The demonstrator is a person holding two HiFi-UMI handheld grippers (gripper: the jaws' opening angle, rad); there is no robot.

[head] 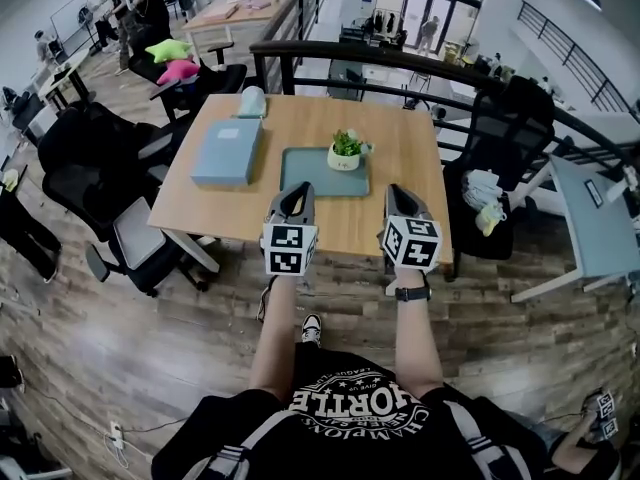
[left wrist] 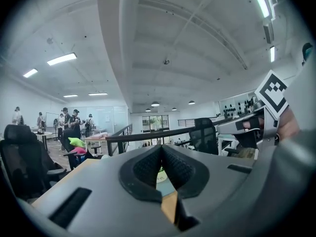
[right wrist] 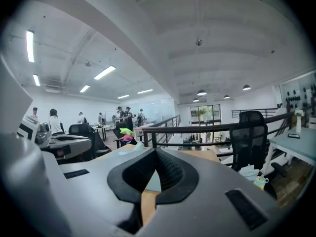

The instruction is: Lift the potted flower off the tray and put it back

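A small potted flower (head: 346, 151), green leaves in a white pot, stands at the back right of a teal tray (head: 305, 173) in the middle of the wooden table (head: 410, 143). My left gripper (head: 296, 196) hovers over the table's near edge, just in front of the tray, and it is shut and empty. Level with it, my right gripper (head: 401, 197) is to the right of the tray, also shut with nothing held. In the left gripper view a sliver of the pot (left wrist: 161, 178) shows below the closed jaws of the left gripper (left wrist: 161, 149). The right gripper (right wrist: 155, 153) points past the tray (right wrist: 152, 181).
A grey-blue flat box (head: 228, 151) lies left of the tray, with a small pale-teal object (head: 252, 102) behind it. Black office chairs stand left (head: 95, 158) and right (head: 500, 133) of the table. A dark railing (head: 400, 60) runs behind it.
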